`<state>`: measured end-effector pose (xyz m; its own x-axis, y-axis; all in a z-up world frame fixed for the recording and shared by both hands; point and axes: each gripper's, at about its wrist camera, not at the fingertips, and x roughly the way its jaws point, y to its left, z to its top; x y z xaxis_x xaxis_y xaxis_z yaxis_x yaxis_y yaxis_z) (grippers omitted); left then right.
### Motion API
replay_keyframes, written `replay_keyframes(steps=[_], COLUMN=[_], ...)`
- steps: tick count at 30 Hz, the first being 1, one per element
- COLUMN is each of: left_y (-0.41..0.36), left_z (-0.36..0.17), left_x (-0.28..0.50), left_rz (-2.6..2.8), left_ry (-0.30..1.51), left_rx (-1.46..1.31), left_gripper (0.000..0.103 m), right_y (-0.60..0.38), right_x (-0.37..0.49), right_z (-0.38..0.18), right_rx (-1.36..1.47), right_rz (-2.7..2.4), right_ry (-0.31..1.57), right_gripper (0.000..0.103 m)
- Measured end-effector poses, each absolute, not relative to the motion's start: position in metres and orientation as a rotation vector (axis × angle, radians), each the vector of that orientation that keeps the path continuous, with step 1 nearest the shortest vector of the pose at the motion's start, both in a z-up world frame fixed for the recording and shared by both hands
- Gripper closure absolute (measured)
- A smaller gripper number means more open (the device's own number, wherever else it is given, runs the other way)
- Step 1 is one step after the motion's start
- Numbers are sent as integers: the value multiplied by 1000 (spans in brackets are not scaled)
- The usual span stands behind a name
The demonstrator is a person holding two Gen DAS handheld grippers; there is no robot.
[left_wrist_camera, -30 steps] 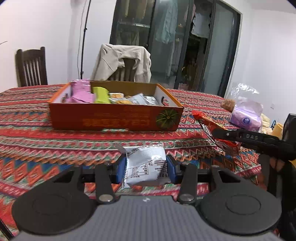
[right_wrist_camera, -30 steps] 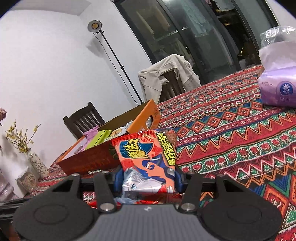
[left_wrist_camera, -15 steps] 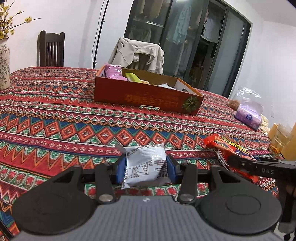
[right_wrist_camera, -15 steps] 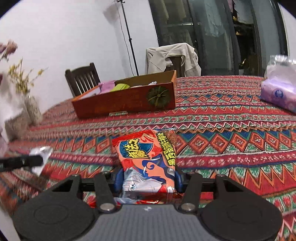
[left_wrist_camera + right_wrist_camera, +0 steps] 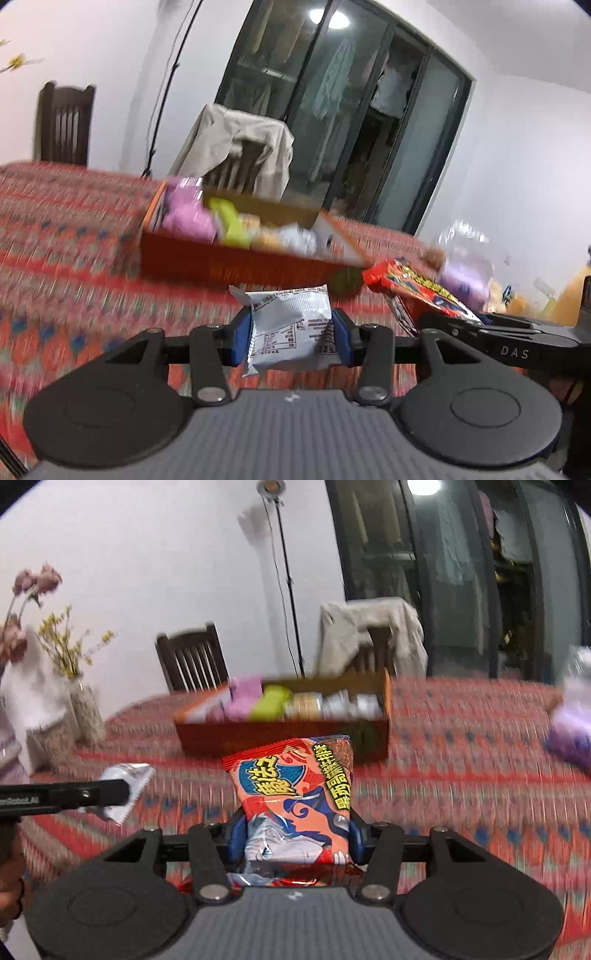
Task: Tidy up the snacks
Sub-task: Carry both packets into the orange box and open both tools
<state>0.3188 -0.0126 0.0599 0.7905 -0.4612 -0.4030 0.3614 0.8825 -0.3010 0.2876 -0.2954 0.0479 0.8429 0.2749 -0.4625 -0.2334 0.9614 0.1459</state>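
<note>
My left gripper (image 5: 291, 341) is shut on a small white snack packet (image 5: 290, 328), held above the patterned tablecloth. My right gripper (image 5: 297, 836) is shut on a red and blue snack bag (image 5: 295, 794) that stands upright between the pads. The same red bag (image 5: 417, 286) shows at the right of the left wrist view, and the white packet (image 5: 127, 786) shows at the left of the right wrist view. Ahead of both stands an orange cardboard box (image 5: 236, 258) (image 5: 280, 734) holding pink, green and silver snack packs. The background is motion-blurred.
A chair draped with a beige jacket (image 5: 243, 147) stands behind the table, and a dark wooden chair (image 5: 192, 657) to its left. A vase with flowers (image 5: 83, 709) sits at the table's left. A purple tissue pack (image 5: 570, 731) lies to the right.
Both grippers have risen and moved toward the box, which looks nearer and larger now. Each still holds its packet. The view has become blurred.
</note>
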Motion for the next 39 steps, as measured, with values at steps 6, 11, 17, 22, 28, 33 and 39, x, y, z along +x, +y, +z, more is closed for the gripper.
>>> replay_keyframes(steps=[6,11,17,22,28,33,39], left_y=[-41,-63,-82,-92,-100,-111,-99], left_z=[93,90,68,49,36,29,40], left_x=[411,477,522,544,558,560,545], left_rz=[-467,-449,-457,-461,-462,-461,-466], left_ry=[464,510,573,619,672,698,677], left_rx=[-183,-183,-188,-196,-220,-182,-131], left_gripper=[57,57,57,57,55,44,43], right_y=[-298,-299,-286,-297,-318,-318,-307], right_x=[399,500,558,551,529,527,551], right_z=[88,80,44,28,48,50,26], right_rx=[58,54,7,37,50,15,19], right_rz=[284,215,151,175,167,196,241], right_ry=[459,523,616,607,515,528,635], right_gripper=[52,52,50,32,28,60,86])
